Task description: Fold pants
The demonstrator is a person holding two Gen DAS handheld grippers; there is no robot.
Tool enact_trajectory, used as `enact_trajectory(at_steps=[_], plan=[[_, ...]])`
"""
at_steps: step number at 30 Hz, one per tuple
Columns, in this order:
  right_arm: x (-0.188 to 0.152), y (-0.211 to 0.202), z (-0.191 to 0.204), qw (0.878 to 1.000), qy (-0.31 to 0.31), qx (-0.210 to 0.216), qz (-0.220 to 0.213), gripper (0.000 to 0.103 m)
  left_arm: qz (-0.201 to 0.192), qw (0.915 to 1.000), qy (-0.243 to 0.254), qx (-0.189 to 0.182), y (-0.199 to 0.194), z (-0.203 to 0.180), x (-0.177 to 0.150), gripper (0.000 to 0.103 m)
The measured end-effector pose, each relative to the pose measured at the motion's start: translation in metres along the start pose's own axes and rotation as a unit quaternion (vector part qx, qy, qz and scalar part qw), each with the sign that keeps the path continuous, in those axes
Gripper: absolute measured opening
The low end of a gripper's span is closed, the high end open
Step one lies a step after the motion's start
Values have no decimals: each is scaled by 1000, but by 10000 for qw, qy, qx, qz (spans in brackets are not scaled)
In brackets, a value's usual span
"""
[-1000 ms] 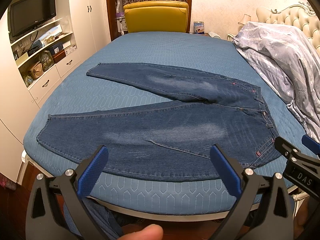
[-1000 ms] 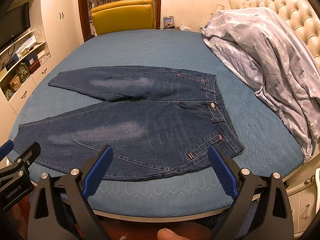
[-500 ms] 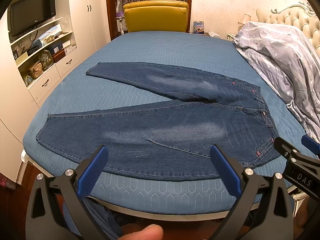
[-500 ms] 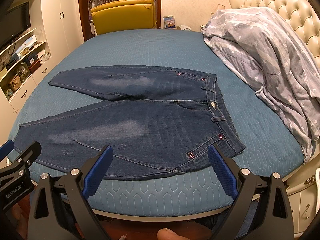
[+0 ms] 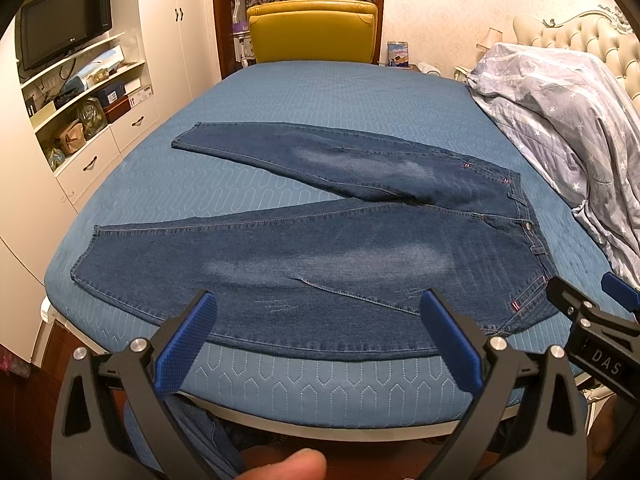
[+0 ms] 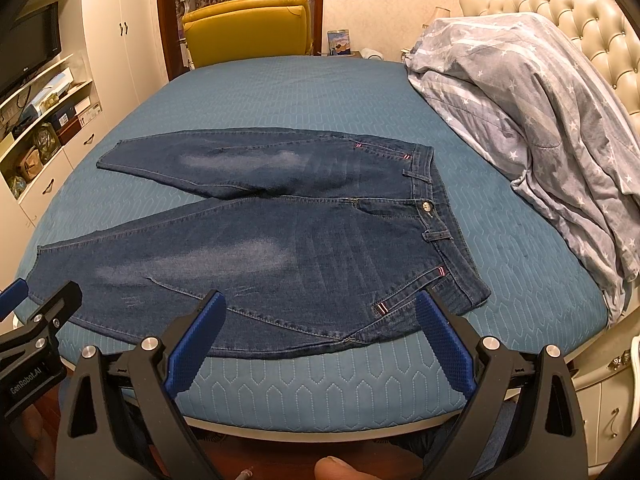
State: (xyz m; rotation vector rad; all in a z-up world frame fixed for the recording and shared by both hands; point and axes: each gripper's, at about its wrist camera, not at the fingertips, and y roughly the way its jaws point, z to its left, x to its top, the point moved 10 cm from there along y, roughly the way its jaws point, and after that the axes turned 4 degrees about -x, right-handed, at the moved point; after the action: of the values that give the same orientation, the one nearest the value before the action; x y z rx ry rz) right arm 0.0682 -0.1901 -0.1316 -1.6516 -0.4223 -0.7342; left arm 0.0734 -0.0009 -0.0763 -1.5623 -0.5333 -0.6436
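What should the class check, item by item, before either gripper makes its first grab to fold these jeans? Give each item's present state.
1. Jeans lie flat on the bed: ok.
2. Legs lined up for folding: not ok, they spread apart in a V.
3. Left gripper open and empty: ok.
4. Right gripper open and empty: ok.
5. Quilt off the jeans: ok, it lies apart beside the waistband.
6. Near edge of the jeans within easy reach: ok, it lies along the bed's near edge, just ahead of both grippers.

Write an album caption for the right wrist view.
Open right gripper faces dark blue denim jeans spread flat on a teal quilted bed.
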Motion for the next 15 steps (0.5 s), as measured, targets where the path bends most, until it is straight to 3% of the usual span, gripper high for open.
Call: enact_trajectory(at_steps=[15], plan=[[0,0,0,10000,-9,10,14,92,4,10000,-8,-8,0,-1,0,102]])
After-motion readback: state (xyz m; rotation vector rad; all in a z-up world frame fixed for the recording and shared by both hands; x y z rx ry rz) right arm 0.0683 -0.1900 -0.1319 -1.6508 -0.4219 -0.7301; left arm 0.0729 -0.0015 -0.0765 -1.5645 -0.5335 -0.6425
